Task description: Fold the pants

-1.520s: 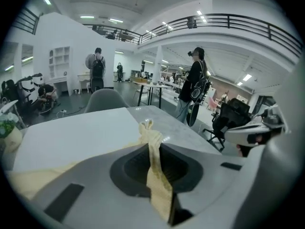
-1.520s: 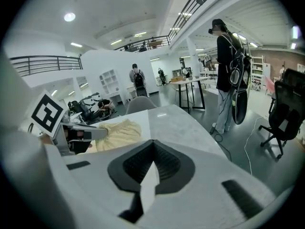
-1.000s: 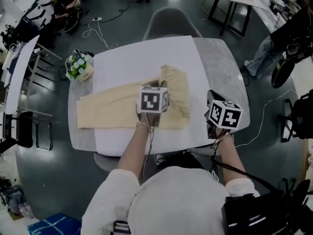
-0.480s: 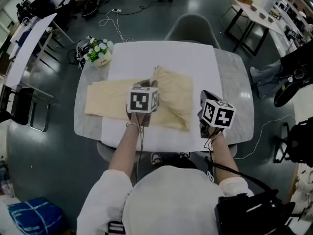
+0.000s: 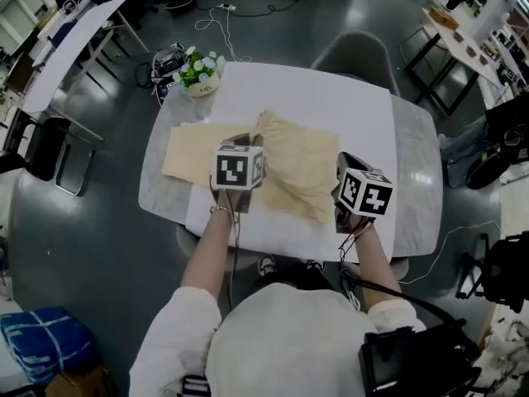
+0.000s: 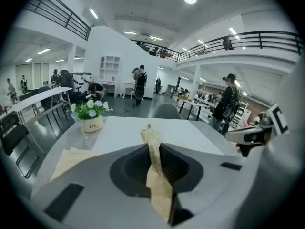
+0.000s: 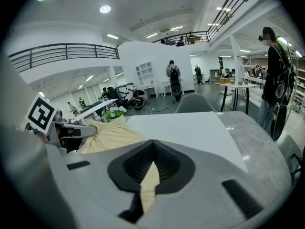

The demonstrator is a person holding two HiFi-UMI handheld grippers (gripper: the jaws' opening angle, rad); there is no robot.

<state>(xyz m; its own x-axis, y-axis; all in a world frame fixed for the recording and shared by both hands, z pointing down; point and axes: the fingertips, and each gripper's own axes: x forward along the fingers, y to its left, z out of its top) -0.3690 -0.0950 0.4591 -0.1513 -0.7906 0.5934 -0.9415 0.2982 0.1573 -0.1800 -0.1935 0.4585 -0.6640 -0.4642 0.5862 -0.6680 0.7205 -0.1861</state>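
— Where are the pants (image 5: 297, 160) now?
— Lying on the table (image 5: 364, 114), mid-fold. Bunched up in the middle, stretched out flat toward 9 o'clock, near the flowers (image 5: 201, 77).
— And in the left gripper (image 6: 157, 166)?
— Pinched tight on a strip of the tan cloth. Same with the right gripper (image 7: 148, 175), clamped on an edge at 5 o'clock.
— What next?
— Probably carry both pinched bits over toward 9 o'clock. Keep the edges lined up, lay them down flat, then let go.
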